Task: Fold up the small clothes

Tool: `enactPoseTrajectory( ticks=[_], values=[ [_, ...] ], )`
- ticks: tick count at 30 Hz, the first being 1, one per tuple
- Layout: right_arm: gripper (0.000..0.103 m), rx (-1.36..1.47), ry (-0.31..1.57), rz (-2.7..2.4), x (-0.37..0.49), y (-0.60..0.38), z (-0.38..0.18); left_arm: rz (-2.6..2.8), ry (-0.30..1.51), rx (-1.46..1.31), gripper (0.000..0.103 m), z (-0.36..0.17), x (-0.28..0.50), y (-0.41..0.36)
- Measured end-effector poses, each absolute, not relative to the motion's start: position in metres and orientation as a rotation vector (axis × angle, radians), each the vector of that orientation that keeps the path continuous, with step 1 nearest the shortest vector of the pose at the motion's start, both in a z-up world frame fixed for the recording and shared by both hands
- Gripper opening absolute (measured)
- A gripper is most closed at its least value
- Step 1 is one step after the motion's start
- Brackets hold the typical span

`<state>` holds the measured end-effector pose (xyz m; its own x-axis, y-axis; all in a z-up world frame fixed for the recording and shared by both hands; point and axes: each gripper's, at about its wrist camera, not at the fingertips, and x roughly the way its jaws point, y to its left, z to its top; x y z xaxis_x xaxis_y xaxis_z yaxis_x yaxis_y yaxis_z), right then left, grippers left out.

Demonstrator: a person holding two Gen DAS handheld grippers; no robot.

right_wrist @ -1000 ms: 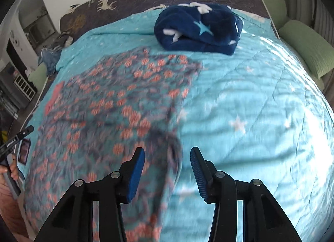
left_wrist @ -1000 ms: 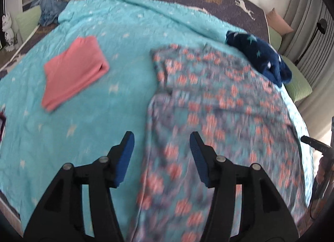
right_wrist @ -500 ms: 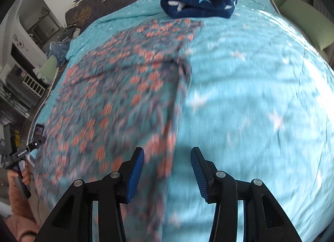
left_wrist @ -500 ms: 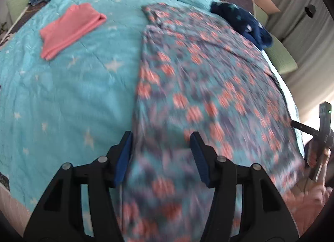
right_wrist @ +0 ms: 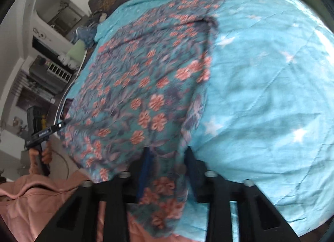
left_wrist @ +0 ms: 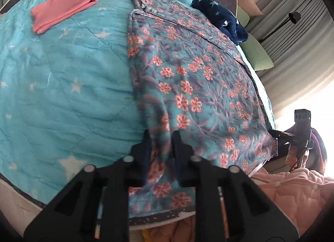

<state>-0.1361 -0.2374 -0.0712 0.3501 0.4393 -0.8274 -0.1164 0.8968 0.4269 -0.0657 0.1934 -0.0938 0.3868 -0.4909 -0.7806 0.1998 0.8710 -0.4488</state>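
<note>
1. Both our tongs have slid back toward the near edge of the bed since a second ago, and their jaws have just been closing, each with a fold of the floral garment (left_wrist: 187, 79) between them.
2. Our left tongs (left_wrist: 160, 150) are now pinched on the near left corner of that floral garment, with the cloth bunched between the two black fingers and hanging down past the bed edge.
3. Our right tongs (right_wrist: 167, 158) are doing the same on the near right corner; fabric fills the gap and the pads look pressed onto it, though that view is a bit blurry.
4. That garment lies spread lengthwise on the turquoise star quilt (left_wrist: 62, 85), reaching from the near edge up toward the head of the bed.
5. Off to the left on the quilt sits a folded pink garment (left_wrist: 62, 8), well apart from the floral one.
6. A navy star blanket (left_wrist: 221, 16) is heaped near the far end, just beside the floral garment's top right corner.
7. From the left view we can see the right tongs' body at the right side, and pink quilted clothing on the person (left_wrist: 292, 189) below it.
</note>
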Motion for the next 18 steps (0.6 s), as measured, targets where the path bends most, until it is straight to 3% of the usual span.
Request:
enactPoseTrajectory(
  ticks=[3, 7, 11, 14, 15, 16, 18],
  values=[
    [0.017, 0.316, 1.175, 0.373, -0.142, -0.239, -0.067, -0.414, 1.085, -0.287, 0.013, -0.09, -0.077, 0.197],
    [0.017, 0.259, 1.215, 0.347, -0.15, -0.24, -0.06, -0.381, 1.113, -0.271, 0.013, -0.088, -0.088, 0.204],
    [0.02, 0.264, 1.269, 0.35, -0.149, -0.245, -0.063, -0.372, 1.143, -0.261, 0.028, -0.092, -0.088, 0.201],
    [0.022, 0.288, 1.298, 0.351, -0.146, -0.247, -0.069, -0.367, 1.151, -0.276, 0.029, -0.095, -0.082, 0.199],
    [0.022, 0.3, 1.297, 0.353, -0.146, -0.248, -0.069, -0.365, 1.15, -0.281, 0.025, -0.095, -0.081, 0.199],
    [0.02, 0.32, 1.29, 0.354, -0.145, -0.248, -0.069, -0.365, 1.147, -0.284, 0.01, -0.094, -0.08, 0.199],
    [0.006, 0.389, 1.265, 0.359, -0.142, -0.251, -0.067, -0.371, 1.134, -0.304, 0.007, -0.088, -0.078, 0.199]
  ],
)
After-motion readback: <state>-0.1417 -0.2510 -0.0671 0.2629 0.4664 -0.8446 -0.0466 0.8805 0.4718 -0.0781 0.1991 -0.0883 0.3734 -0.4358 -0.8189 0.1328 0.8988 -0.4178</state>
